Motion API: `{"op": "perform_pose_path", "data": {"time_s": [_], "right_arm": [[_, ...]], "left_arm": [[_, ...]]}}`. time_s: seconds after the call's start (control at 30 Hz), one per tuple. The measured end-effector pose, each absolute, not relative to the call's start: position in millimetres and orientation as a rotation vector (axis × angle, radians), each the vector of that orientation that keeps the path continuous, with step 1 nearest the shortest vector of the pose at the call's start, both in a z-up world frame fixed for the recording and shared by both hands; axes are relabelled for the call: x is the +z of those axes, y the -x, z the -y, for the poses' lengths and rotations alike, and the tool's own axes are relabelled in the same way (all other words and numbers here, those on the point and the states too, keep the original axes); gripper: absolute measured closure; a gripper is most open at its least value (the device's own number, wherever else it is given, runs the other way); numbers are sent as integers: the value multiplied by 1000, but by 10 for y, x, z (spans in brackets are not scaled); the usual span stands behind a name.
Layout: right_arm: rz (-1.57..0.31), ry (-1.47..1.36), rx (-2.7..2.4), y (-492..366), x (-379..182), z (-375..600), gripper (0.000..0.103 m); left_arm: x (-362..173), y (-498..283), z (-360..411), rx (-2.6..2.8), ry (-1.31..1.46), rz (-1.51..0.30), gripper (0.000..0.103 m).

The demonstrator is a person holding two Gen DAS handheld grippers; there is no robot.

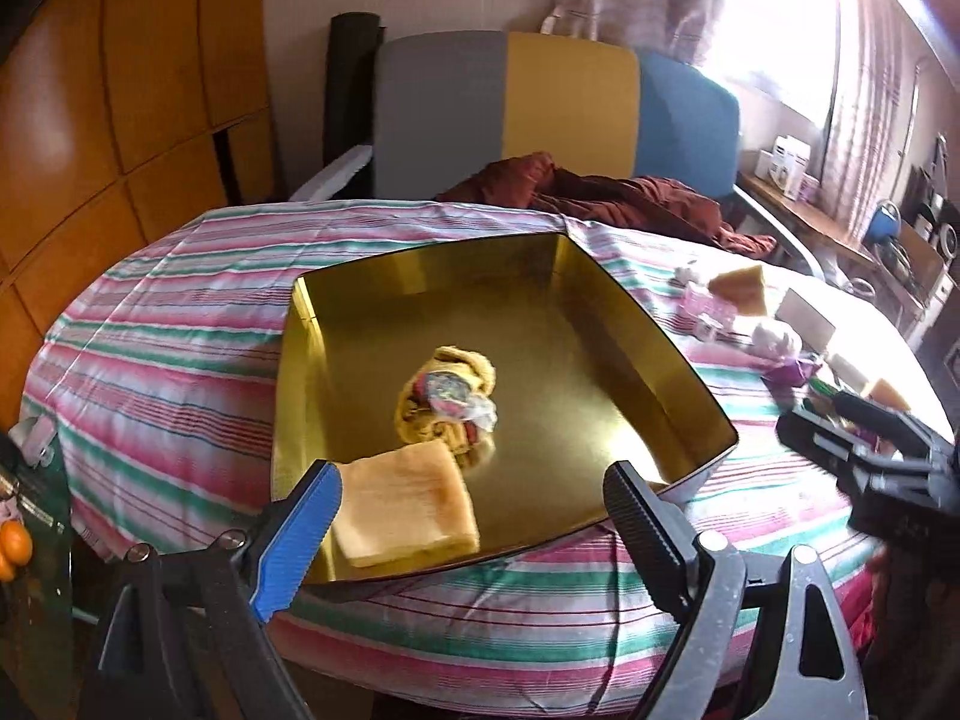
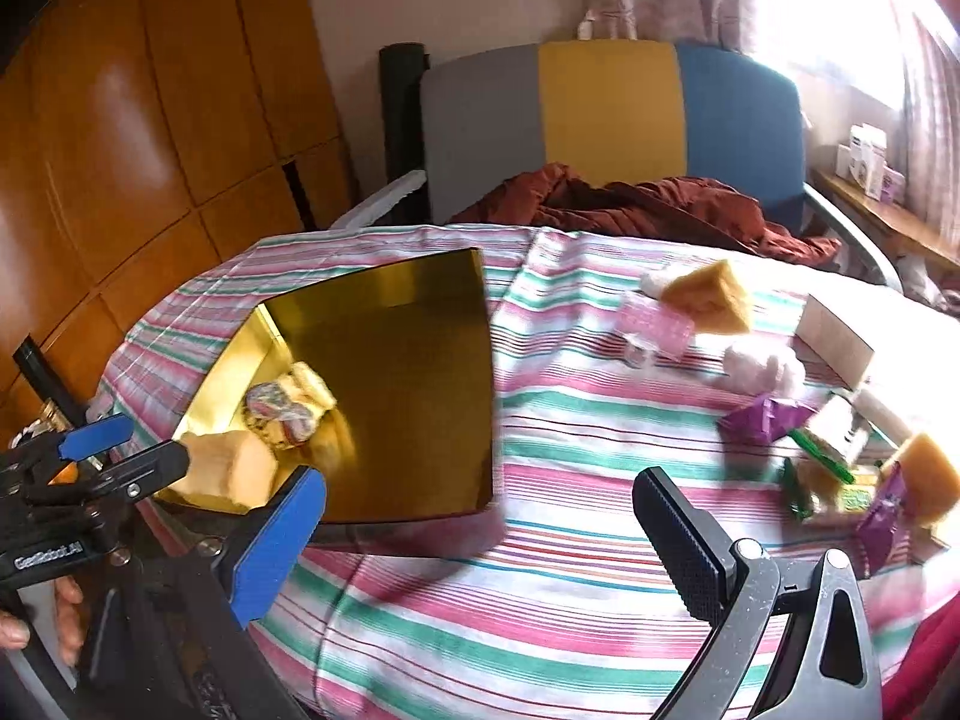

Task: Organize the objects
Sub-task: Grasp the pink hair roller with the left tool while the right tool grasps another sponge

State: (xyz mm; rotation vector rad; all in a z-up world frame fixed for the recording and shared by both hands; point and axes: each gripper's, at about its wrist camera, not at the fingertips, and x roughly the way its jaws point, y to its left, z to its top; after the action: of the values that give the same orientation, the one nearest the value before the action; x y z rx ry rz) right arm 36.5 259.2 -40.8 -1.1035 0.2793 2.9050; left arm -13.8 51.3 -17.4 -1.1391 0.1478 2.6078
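- Left wrist view: the left gripper (image 1: 474, 516) had its jaws spread wide with nothing between them, poised over the near edge of a shallow square gold metal tray (image 1: 654, 384) on the table covered by a pink, green and white striped cloth (image 1: 168, 324).
- Inside the tray lay a folded pale yellow sponge cloth (image 1: 408, 504) near the front edge and a crumpled yellow bundle with a coloured wrapper (image 1: 447, 402) at the middle.
- At the right edge, the right gripper (image 1: 864, 450) appeared, blurred, near scattered small items.
- Right wrist view: the right gripper (image 2: 480, 540) had its jaws parted and empty above the striped cloth, beside the tray (image 2: 420, 372).
- To the right lay a yellow sponge wedge (image 2: 714, 294), a pink packet (image 2: 654, 318), a purple wrapper (image 2: 762, 420) and a white box (image 2: 834, 336).
- The left gripper (image 2: 126, 450) sat at the tray's near left corner, just by the folded cloth (image 2: 228, 474).
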Motion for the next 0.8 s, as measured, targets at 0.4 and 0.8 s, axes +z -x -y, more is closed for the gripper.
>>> {"op": "perform_pose_path", "data": {"time_s": [0.4,0.8], "right_arm": [[-481,953,2616,-661,-151,-4124,0],[-679,854,2428,-833,-280,-5220,0]], "left_arm": [[-140,195,-1053,2420,1133,-201,9],[-114,493,-1705,2264,1212,-232,10]]}}
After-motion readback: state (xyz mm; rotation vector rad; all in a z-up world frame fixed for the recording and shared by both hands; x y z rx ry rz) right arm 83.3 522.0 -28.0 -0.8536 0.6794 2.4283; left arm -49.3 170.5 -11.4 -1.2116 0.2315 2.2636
